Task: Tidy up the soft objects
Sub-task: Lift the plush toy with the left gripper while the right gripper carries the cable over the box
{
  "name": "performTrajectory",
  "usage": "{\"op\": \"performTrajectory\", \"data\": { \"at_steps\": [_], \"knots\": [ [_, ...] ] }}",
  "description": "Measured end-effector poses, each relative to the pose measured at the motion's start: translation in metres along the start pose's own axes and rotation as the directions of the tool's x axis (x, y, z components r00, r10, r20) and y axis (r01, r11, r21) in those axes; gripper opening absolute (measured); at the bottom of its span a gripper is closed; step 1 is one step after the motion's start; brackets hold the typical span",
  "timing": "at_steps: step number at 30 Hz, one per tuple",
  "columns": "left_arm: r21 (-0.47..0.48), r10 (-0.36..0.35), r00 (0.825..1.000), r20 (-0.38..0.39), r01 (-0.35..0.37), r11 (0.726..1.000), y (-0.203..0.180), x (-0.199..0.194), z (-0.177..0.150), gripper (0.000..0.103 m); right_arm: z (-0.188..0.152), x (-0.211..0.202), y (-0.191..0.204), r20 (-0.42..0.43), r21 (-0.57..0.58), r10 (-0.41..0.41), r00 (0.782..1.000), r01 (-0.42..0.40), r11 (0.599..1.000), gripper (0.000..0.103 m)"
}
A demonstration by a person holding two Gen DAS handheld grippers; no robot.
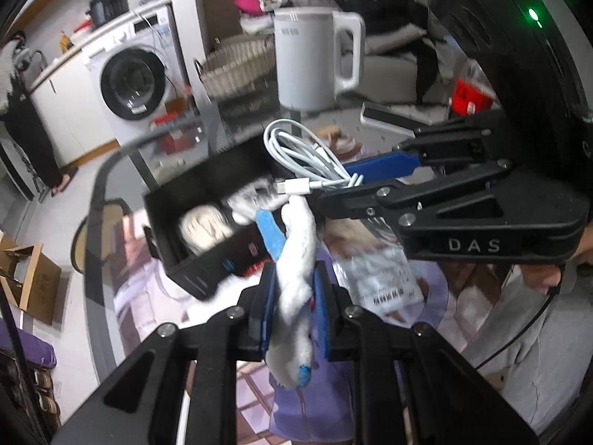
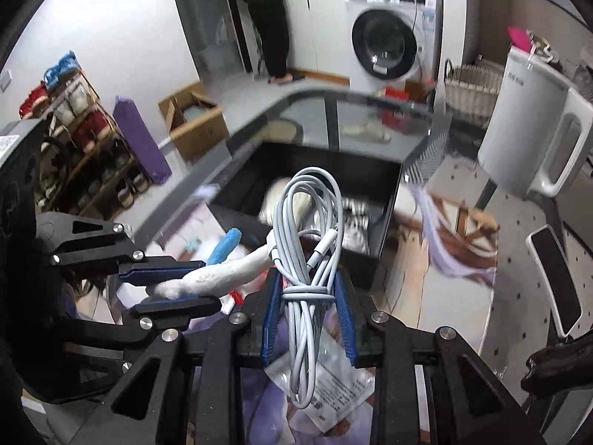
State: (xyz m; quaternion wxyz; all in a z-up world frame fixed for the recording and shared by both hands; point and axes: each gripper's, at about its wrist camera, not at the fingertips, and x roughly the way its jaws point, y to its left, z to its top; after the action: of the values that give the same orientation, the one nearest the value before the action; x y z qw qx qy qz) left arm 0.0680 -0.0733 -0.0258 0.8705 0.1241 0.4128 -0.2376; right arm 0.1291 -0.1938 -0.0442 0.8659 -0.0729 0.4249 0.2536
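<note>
The left gripper (image 1: 294, 307) is clamped around a white plush toy (image 1: 296, 282) with blue trim; the right gripper (image 2: 307, 311) pinches a coiled white charging cable (image 2: 309, 244). Both hover close together just near of the black storage box (image 1: 207, 193), which already holds pale soft items. The risk — the cable's loose plug snagging the plush, since the loads nearly touch. Both grippers tilt forward toward the box.

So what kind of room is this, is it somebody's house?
Most likely a lived-in home, around a laundry or utility corner. A white front-loading washing machine stands under a counter, a wooden rack of shoes lines the wall, and a white plastic electric kettle sits on the glass table.
</note>
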Motion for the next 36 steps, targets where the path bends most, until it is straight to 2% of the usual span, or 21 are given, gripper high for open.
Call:
{"op": "performTrajectory", "data": {
  "at_steps": [4,5,8,13,15,16,23,26,28,36],
  "knots": [
    [-0.018,0.046,0.992,0.118,-0.044,0.999,0.007,-0.019,0.004,0.017,0.007,-0.023,0.009,0.125,-0.011,-0.016,0.992,0.018,1.0,0.028],
    [-0.024,0.067,0.985,0.156,-0.064,0.998,0.01,-0.026,0.005,0.017,0.008,-0.029,0.01,0.155,-0.012,-0.03,0.988,0.032,0.999,0.028],
    [-0.04,0.108,0.966,0.236,-0.102,0.994,0.015,-0.044,0.004,0.017,0.011,-0.05,0.015,0.256,-0.025,0.0,0.967,0.007,1.0,0.028],
    [-0.069,0.161,0.92,0.358,-0.146,0.987,0.022,-0.071,0.003,0.017,0.006,-0.081,0.033,0.405,-0.074,-0.009,0.914,0.043,0.996,0.028],
    [-0.074,0.203,0.891,0.405,-0.189,0.979,0.022,-0.08,0.001,0.017,0.004,-0.09,0.038,0.452,-0.083,-0.02,0.892,0.064,0.995,0.028],
    [-0.074,0.231,0.875,0.426,-0.221,0.973,0.021,-0.085,0.0,0.017,0.002,-0.097,0.042,0.486,-0.089,-0.027,0.873,0.08,0.993,0.028],
    [-0.107,0.267,0.825,0.498,-0.247,0.963,0.031,-0.104,-0.007,0.017,-0.012,-0.126,0.063,0.614,-0.113,-0.02,0.789,0.113,0.987,0.028],
    [-0.114,0.271,0.811,0.519,-0.248,0.962,0.035,-0.111,-0.011,0.017,-0.015,-0.129,0.068,0.628,-0.119,-0.015,0.778,0.116,0.986,0.028],
    [-0.117,0.271,0.807,0.525,-0.246,0.962,0.036,-0.113,-0.012,0.017,-0.016,-0.13,0.07,0.629,-0.12,-0.012,0.778,0.113,0.986,0.028],
    [-0.129,0.29,0.813,0.506,-0.261,0.957,0.033,-0.105,-0.005,0.017,-0.014,-0.126,0.066,0.627,-0.124,-0.009,0.779,0.112,0.986,0.028]
  ]
}}
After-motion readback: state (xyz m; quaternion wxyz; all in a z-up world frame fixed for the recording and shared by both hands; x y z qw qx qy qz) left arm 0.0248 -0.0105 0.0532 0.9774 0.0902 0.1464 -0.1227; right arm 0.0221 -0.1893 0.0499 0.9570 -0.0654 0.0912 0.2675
